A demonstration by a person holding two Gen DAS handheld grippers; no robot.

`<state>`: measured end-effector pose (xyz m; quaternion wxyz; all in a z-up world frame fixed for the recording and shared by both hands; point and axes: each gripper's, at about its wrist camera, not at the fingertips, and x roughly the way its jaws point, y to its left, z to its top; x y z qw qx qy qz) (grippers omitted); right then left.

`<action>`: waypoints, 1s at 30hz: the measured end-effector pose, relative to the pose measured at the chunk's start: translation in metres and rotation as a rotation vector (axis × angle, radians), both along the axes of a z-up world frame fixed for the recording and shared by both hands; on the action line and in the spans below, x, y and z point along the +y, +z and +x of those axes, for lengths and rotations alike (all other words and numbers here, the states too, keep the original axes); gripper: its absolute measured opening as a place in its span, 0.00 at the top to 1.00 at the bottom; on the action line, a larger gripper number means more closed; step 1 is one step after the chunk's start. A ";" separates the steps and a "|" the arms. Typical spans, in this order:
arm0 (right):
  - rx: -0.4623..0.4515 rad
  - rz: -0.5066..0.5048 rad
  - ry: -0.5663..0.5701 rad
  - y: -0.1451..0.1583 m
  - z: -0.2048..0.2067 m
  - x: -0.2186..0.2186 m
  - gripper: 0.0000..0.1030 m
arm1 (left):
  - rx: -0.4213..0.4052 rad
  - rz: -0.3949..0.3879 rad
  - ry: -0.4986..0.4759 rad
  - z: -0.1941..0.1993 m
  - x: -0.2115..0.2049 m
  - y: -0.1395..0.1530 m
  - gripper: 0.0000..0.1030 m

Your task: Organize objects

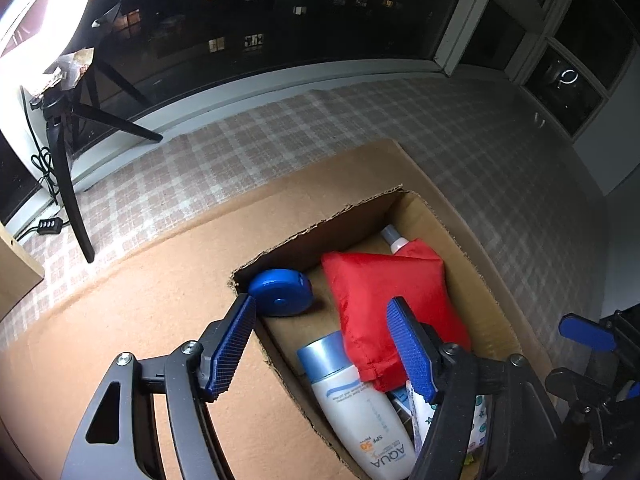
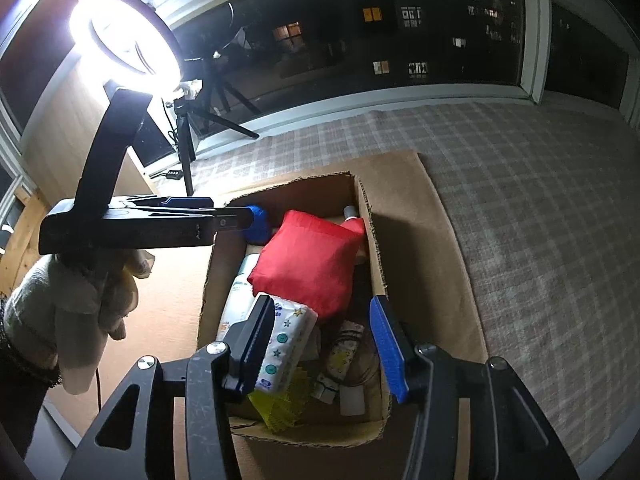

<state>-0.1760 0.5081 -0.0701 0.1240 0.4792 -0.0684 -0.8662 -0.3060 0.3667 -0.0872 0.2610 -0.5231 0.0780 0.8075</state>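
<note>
Table (image 2: 540, 240): it is covered by a checked cloth, and a dark window is seen behind it.
Cardboard sheet (image 1: 140, 320): it is laid flat on the cloth, under the box.
Cardboard box (image 2: 374, 248): it is set on the sheet with its top open; all the small things are seen inside it.
Ring light (image 2: 124, 40): it is held up on a black tripod at the far left edge of the table and is lit very bright.
Red pouch (image 1: 384, 296): it is laid in the far half of the box, on top of other things.
Sunscreen bottle (image 1: 356, 408): it is white with a silver cap and is laid flat along the left wall of the box, partly under the red pouch.
Tissue pack (image 2: 288, 344): it is white with stars and is leaned in the near part of the box, just beside the right gripper's left finger.
Blue tape measure (image 1: 282, 292): it is round and is seen in the far left corner of the box, just past the left gripper's fingertip.
Left gripper (image 1: 322, 346): it is held by a gloved hand (image 2: 76, 312) over the left side of the box; its jaws are parted and nothing is held.
Right gripper (image 2: 320, 344): it is held over the near end of the box; its jaws are parted and nothing is pinched.
</note>
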 end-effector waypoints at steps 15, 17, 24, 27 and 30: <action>0.008 -0.017 -0.011 0.009 0.014 -0.035 0.49 | 0.089 0.001 0.013 0.038 -0.054 0.029 0.30; 0.014 -0.016 -0.006 0.011 0.017 -0.045 0.48 | 0.104 0.002 0.028 0.047 -0.070 0.034 0.30; 0.038 -0.022 0.027 0.024 0.034 -0.086 0.46 | 0.143 0.023 0.089 0.081 -0.136 0.053 0.30; 0.054 -0.026 0.045 0.031 0.043 -0.106 0.44 | 0.166 0.029 0.114 0.099 -0.165 0.062 0.30; 0.068 -0.030 0.070 0.037 0.053 -0.128 0.42 | 0.193 0.025 0.136 0.119 -0.195 0.071 0.30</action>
